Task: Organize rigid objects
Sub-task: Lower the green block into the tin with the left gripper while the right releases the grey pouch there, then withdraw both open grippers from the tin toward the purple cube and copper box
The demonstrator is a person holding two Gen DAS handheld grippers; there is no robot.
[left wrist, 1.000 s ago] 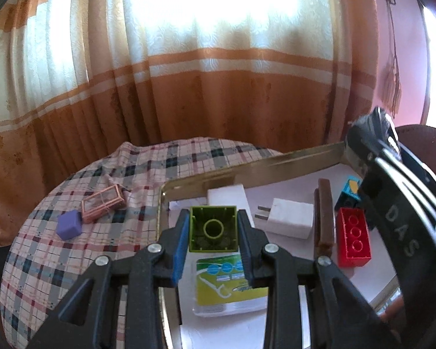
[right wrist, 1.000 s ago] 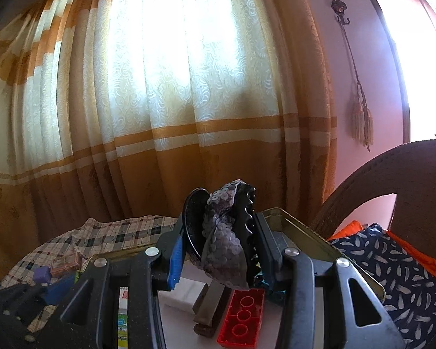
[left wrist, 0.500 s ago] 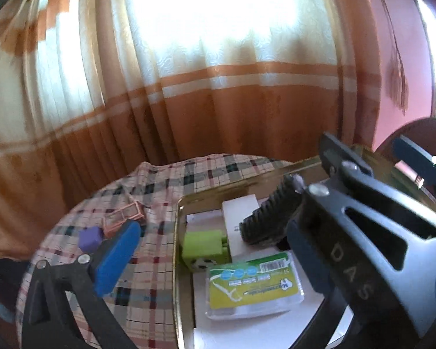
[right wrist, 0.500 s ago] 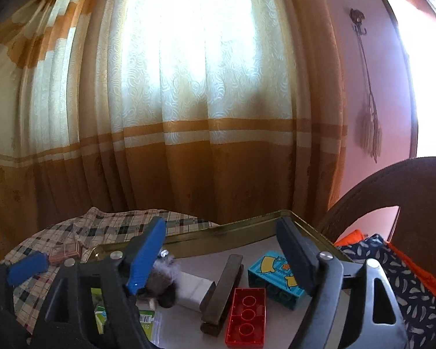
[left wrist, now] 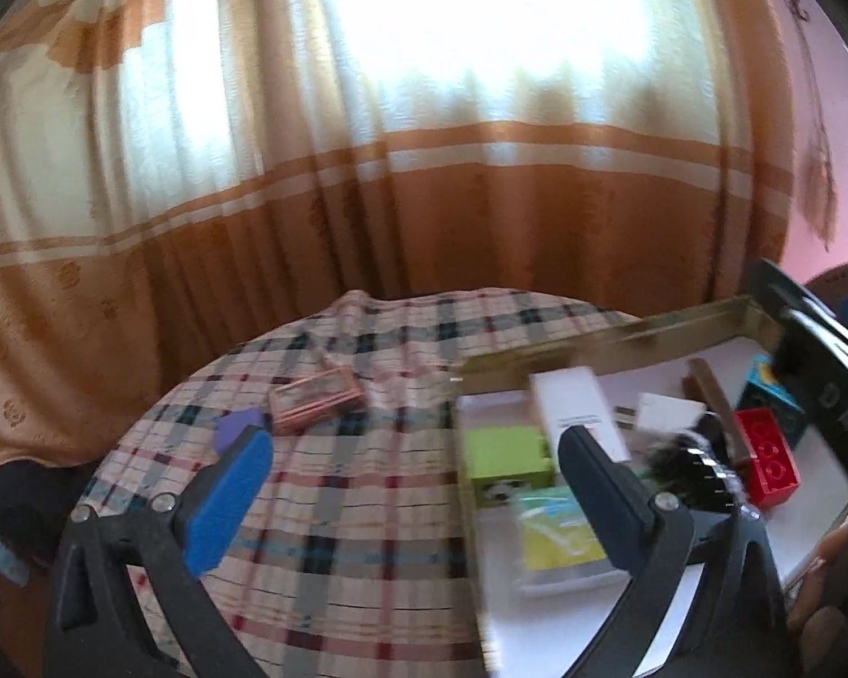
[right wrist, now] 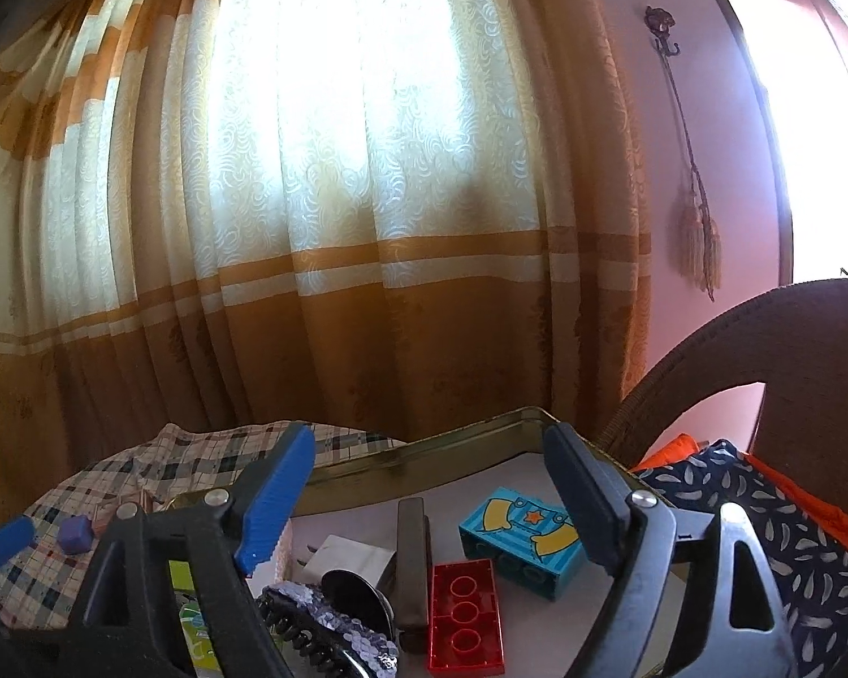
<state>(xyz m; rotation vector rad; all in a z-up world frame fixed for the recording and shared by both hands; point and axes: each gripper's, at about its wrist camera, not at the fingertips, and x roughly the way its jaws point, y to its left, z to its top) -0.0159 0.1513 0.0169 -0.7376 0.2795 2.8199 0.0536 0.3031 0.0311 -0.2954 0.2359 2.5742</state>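
My left tongs (left wrist: 412, 480) stand wide apart with nothing between the pads, hanging over the plaid-covered surface (left wrist: 339, 508) just left of the gold-rimmed tray (left wrist: 622, 333). My right tongs (right wrist: 424, 503) are opening, also with nothing gripped, and sit over the tray. The sequined hair claw (right wrist: 328, 627) lies on the tray floor below and a little left of them.

Most of the rigid pieces are already in the tray: green block (left wrist: 506, 455), red brick (right wrist: 466, 613), blue printed block (right wrist: 523, 537), white charger (right wrist: 350, 556), dark bar (right wrist: 411, 559). What the next move likely turns on is the pair left outside, the pink framed box (left wrist: 316, 398) and the purple block (left wrist: 234, 429). Both lie ahead of the left tongs and towards their left finger; the box's long axis runs roughly across my view, tilted up to the right. The left hand is clearly nearer; the right would have to cross the tray.

The left view is motion-blurred, so edges are soft; the blue pad (left wrist: 226, 500) cuts off part of the purple block
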